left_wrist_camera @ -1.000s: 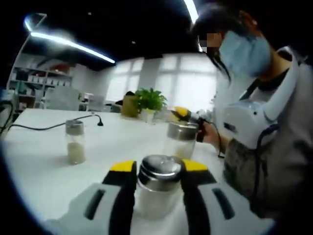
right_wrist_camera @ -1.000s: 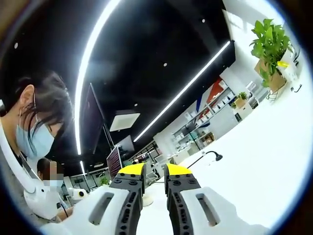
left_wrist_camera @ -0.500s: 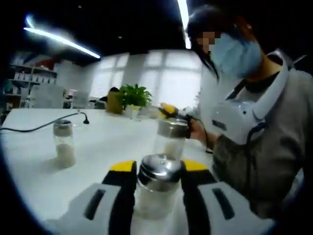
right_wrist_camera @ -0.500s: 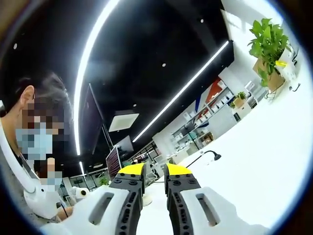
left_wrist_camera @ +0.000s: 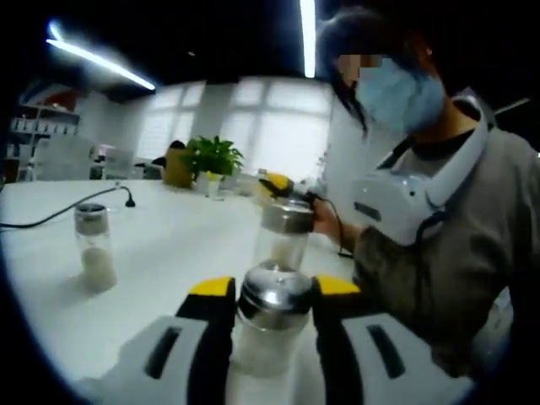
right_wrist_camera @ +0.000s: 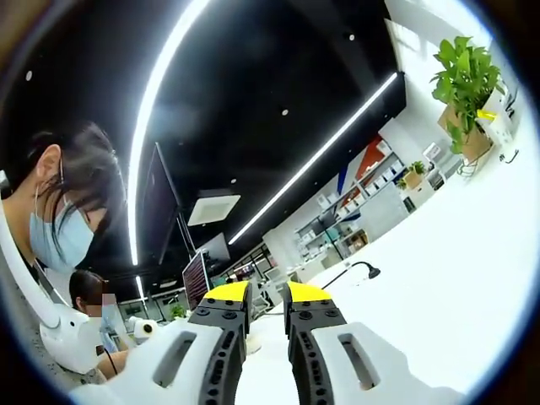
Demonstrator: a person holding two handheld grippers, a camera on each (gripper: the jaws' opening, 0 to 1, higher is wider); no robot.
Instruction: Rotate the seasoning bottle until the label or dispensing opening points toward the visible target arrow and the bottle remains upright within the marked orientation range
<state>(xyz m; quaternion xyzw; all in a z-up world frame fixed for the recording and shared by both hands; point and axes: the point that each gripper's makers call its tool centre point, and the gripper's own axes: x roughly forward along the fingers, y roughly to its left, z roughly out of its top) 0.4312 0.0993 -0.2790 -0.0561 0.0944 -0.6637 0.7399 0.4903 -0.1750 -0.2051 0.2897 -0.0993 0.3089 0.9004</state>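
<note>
Left gripper view: our left gripper (left_wrist_camera: pixel 270 291) clamps the seasoning bottle (left_wrist_camera: pixel 272 325) upright, ready to turn | 2 more bottles on the table (left_wrist_camera: pixel 169 253) | right gripper (right_wrist_camera: pixel 267 295) jaws nearly together, empty, raised.

White tabletop (left_wrist_camera: pixel 169 245) w/ potted plant (left_wrist_camera: pixel 211 157) at far edge; bright windows (left_wrist_camera: pixel 278 126) behind plant, shelves (left_wrist_camera: pixel 38 135) to its left. Black ceiling (right_wrist_camera: pixel 278 76) w/ long light strips (right_wrist_camera: pixel 316 156). Black cable (left_wrist_camera: pixel 59 215) across tabletop.
</note>
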